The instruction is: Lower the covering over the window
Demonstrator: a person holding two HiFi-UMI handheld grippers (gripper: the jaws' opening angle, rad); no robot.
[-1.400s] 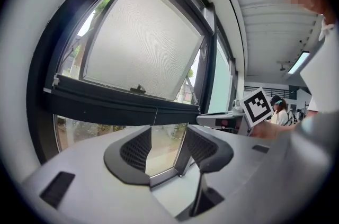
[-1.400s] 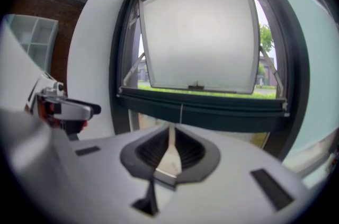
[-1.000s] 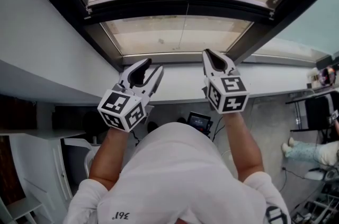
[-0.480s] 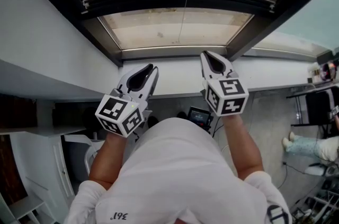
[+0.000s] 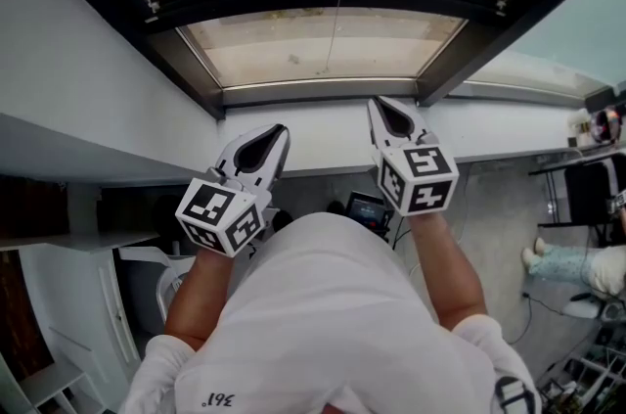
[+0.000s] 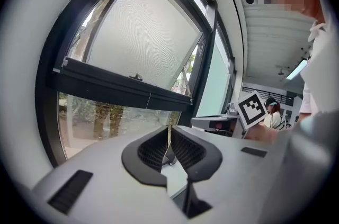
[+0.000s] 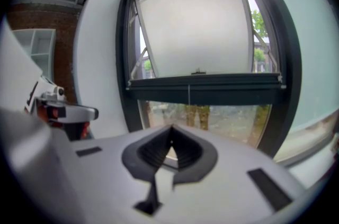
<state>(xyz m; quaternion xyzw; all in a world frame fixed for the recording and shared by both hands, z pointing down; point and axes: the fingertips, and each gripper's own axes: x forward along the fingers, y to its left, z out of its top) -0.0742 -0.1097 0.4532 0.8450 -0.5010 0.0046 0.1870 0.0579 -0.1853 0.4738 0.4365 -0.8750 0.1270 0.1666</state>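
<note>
The window fills the wall ahead. The blind covers its upper part down to a dark bottom bar, while the glass under that bar is bare, so I judge the lowering only part done. Below runs the white sill, and both claws sit in front of it, well apart from each other. The left claw has just been closing and is now pinched tight. A thin pale line shows in its slit, perhaps the cord or only light through the gap; it is too fine to tell. The right claw has also just closed to nothing, with no thing visible in it. The thin cord hangs from the middle of the bar. The step in hand looks like taking that cord. If it is not yet caught, the next move calls for one claw to spread, reach it, pinch it and draw straight down.
</note>
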